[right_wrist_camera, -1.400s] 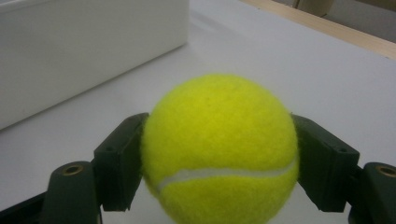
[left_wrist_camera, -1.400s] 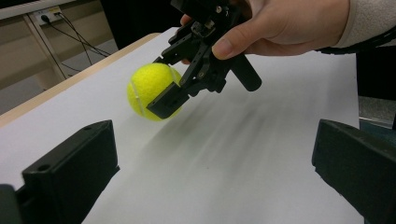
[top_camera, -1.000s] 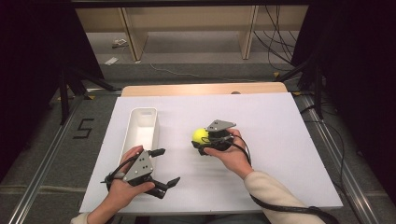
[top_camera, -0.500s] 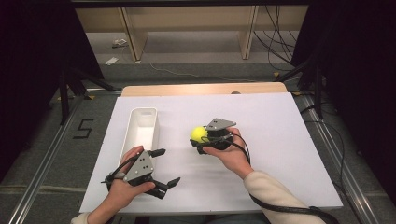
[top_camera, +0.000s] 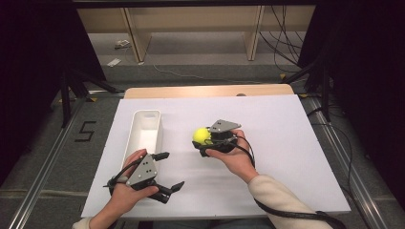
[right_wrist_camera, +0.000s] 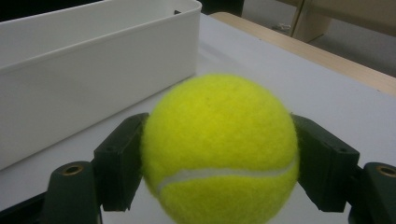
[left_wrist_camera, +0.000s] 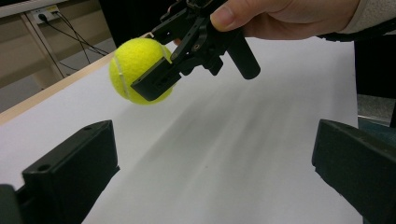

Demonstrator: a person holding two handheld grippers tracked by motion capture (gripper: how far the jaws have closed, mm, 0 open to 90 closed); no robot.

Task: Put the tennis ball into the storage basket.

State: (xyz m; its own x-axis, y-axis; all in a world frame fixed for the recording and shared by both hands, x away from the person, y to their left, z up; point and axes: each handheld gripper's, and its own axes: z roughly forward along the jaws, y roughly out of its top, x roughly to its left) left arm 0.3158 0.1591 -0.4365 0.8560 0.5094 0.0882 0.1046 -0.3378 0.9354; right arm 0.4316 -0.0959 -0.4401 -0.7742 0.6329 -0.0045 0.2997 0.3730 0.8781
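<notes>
Right claw [top_camera: 203, 141] squeezes the tennis ball [top_camera: 202, 136] mid-frame — light, fuzzy, a bit squishy, best held across its middle; left claw [top_camera: 167, 172] gapes wide, empty — lower left.

The white bin [top_camera: 143, 133] was the 1 fixed obstacle on the desk [top_camera: 286, 143], lying lengthwise toward its left side. Right of the bin, bare desk ran to the far and right edges, open to any pass. Between the bin and the right hand-held gripper [top_camera: 203, 143], which carried the tennis ball [top_camera: 202, 136] above the surface, lay a clear strip of desk. The left hand-held gripper [top_camera: 169, 171], jaws spread wide, sat just off the bin's near end and blocked that corner. The bin's walls stood higher than the desk, so a low sideways sweep toward it would have met its right wall.
</notes>
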